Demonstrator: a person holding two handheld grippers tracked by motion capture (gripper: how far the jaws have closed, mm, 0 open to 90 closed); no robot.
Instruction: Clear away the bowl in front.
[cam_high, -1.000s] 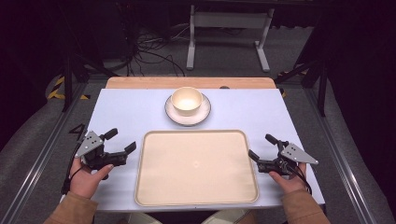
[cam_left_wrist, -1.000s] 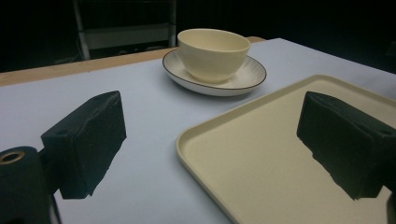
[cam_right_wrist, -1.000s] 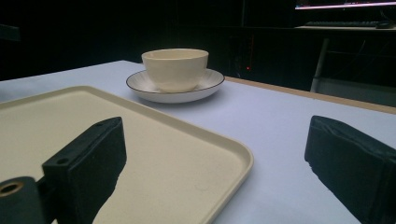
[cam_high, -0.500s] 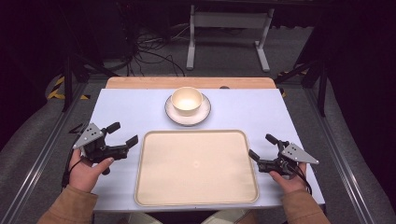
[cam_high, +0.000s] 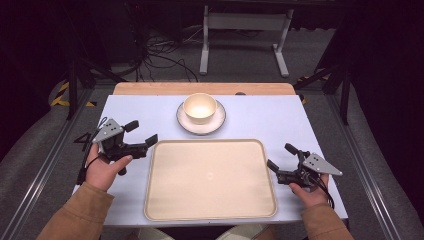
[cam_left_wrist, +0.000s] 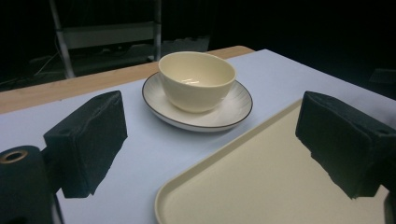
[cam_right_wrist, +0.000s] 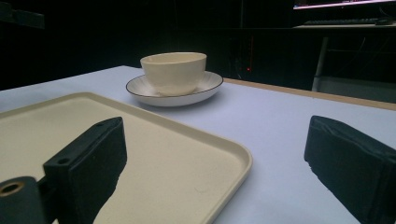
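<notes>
At the left of the desk (cam_high: 250, 112), the left tool (cam_high: 142, 134) is held above the surface just off the tray's (cam_high: 210, 180) near-left corner, its jaws spread wide with nothing between them, pointing across toward the bowl (cam_high: 199, 108). The cream tray lies flat in the middle of the desk, bare. Just beyond its far edge, apart from it, the bowl stands upright on a dark-rimmed saucer (cam_high: 216, 123); in the left gripper view both sit between the two black jaws, well ahead of them. At the right, the right tool (cam_high: 281, 156) sits low beside the tray's right edge, jaws likewise spread and holding nothing, one jaw over the tray's rim.
</notes>
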